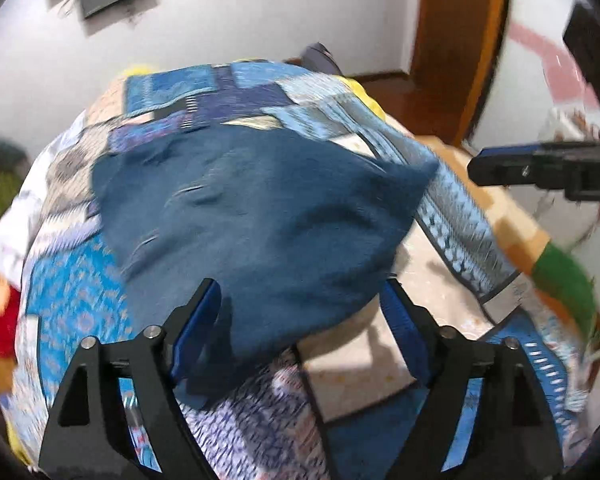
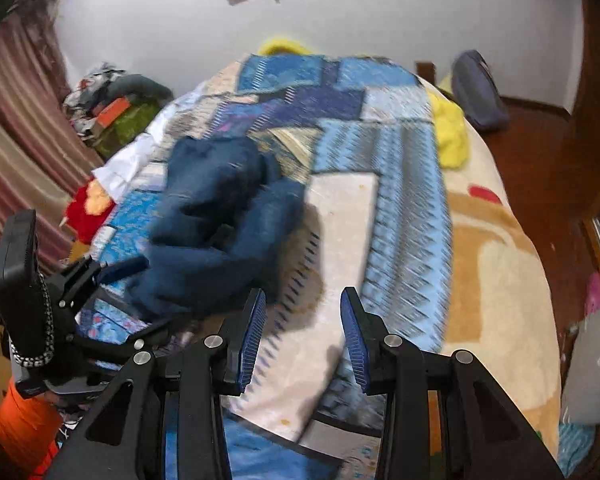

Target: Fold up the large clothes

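A dark blue garment (image 1: 252, 208) lies bunched on the patchwork quilt (image 1: 204, 92) of a bed. In the left wrist view my left gripper (image 1: 300, 286) stands wide open over the garment's near edge, with the cloth lying between the fingers and not pinched. The right wrist view shows the same garment (image 2: 220, 208) crumpled left of centre, with the left gripper (image 2: 140, 300) around its near end. My right gripper (image 2: 304, 294) is open with nothing between its pads, above a pale quilt patch to the right of the garment. It also shows side-on at the right edge as the right gripper (image 1: 480, 166).
A beige blanket (image 2: 492, 264) covers the bed's right side, and a yellow cloth (image 2: 452, 136) and a dark pouch (image 2: 476, 92) lie at the far right. A red and yellow plush (image 2: 88, 204) and a clutter pile (image 2: 120, 108) sit left, by a striped curtain (image 2: 16, 140). An orange sleeve (image 2: 16, 412) is lower left.
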Available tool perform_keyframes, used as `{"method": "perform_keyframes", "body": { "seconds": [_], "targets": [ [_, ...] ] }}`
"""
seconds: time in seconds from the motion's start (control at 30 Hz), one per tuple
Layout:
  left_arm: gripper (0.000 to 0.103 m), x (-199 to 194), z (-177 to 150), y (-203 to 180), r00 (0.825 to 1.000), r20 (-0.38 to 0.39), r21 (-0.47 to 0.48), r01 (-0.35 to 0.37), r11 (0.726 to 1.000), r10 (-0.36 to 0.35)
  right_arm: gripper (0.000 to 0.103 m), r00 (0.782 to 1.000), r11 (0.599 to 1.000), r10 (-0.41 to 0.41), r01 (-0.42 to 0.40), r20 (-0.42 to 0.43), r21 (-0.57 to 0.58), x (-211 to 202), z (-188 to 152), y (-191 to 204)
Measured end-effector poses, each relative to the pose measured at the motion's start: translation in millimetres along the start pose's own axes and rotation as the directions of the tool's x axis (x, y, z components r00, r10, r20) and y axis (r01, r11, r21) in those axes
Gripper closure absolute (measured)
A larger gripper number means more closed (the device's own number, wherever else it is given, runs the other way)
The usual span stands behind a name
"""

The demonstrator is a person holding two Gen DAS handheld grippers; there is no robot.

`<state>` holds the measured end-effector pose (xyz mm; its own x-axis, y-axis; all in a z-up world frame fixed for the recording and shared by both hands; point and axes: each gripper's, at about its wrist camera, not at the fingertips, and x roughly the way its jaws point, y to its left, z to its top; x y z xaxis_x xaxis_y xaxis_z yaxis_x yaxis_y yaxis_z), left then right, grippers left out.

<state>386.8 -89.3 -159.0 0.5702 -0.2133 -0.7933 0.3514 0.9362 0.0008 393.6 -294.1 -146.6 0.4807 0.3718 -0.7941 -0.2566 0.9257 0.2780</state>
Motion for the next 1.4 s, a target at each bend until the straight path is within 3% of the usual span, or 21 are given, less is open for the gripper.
{"method": "perform_keyframes", "body": {
  "seconds": [0.13,0.2,0.27,0.33,0.4,0.47,0.57,0.6,0.67,0.77,0.83,0.9,1.13,1.23,1.4],
  "targets": [
    [0.008,-36.7,-2.1,35.5,0.997,0.057,-0.086,-0.048,0.995,0.053,0.068,0.999,0.996,0.039,-0.035,0.036,-0.083,-2.8,20.4,40.1],
    [0.005,-45.9,-0.8,61.5,0.99,0.072,-0.13,-0.11,0.985,0.12,0.068,0.998,0.991,0.056,-0.051,0.039,-0.124,2.8,30.5,60.8],
    [0.005,-39.4,0.9,86.0,0.985,0.046,-0.176,-0.154,0.972,0.164,0.067,0.997,0.984,0.067,-0.061,0.033,-0.167,12.9,39.2,82.6],
    [0.005,-32.0,-1.4,103.9,0.988,0.01,-0.211,-0.147,0.966,0.153,0.065,0.997,0.974,0.075,-0.069,0.019,-0.217,27.4,44.7,102.0],
    [0.005,-14.8,-8.4,116.4,0.992,-0.045,-0.246,-0.127,0.961,0.119,0.054,0.998,0.96,0.056,-0.058,-0.012,-0.275,47.6,46.1,118.6],
    [0.005,8.0,-18.4,120.6,0.99,-0.11,-0.257,-0.111,0.96,0.086,0.027,0.999,0.946,-0.021,0.008,-0.035,-0.325,71.4,43.0,127.1],
    [0.002,39.0,-36.4,116.8,0.985,-0.162,-0.254,-0.092,0.963,0.051,0.011,0.982,0.895,-0.185,0.156,-0.028,-0.417,105.9,28.6,119.5],
    [0.002,43.5,-42.1,115.0,0.986,-0.165,-0.261,-0.076,0.962,0.033,0.009,0.98,0.891,-0.194,0.159,-0.041,-0.426,113.5,23.9,111.5],
    [0.0,47.5,-48.9,112.4,0.987,-0.159,-0.278,-0.06,0.959,0.016,0.001,0.984,0.924,-0.151,0.105,-0.099,-0.369,125.1,16.6,83.9],
    [0.0,46.8,-54.9,109.9,0.99,-0.138,-0.284,-0.053,0.957,0.014,0.0,0.983,0.985,0.006,-0.038,-0.182,-0.171,131.7,14.0,37.1],
    [0.0,45.6,-58.5,110.0,0.99,-0.139,-0.296,-0.045,0.954,0.004,0.0,0.965,0.992,0.122,-0.129,-0.233,-0.014,137.0,9.1,7.6],
    [0.0,42.5,-61.2,110.5,0.99,-0.139,-0.301,-0.044,0.953,0.002,0.0,0.95,0.982,0.185,-0.17,-0.25,0.08,137.9,0.6,-10.9],
    [0.0,16.1,-69.2,119.9,0.987,-0.157,-0.283,-0.079,0.956,0.035,0.0,0.968,0.995,0.099,-0.103,-0.233,-0.006,110.1,-7.8,-8.9],
    [0.0,-0.3,-71.1,129.7,0.98,-0.154,-0.259,-0.163,0.952,0.126,0.0,0.969,0.996,0.081,-0.084,-0.232,-0.003,94.9,-4.3,-8.4],
    [0.0,-12.1,-57.1,156.4,0.993,-0.11,-0.36,-0.082,0.929,0.045,0.0,0.98,0.992,0.118,-0.124,-0.162,-0.026,68.2,17.5,3.2]
  ]
}}
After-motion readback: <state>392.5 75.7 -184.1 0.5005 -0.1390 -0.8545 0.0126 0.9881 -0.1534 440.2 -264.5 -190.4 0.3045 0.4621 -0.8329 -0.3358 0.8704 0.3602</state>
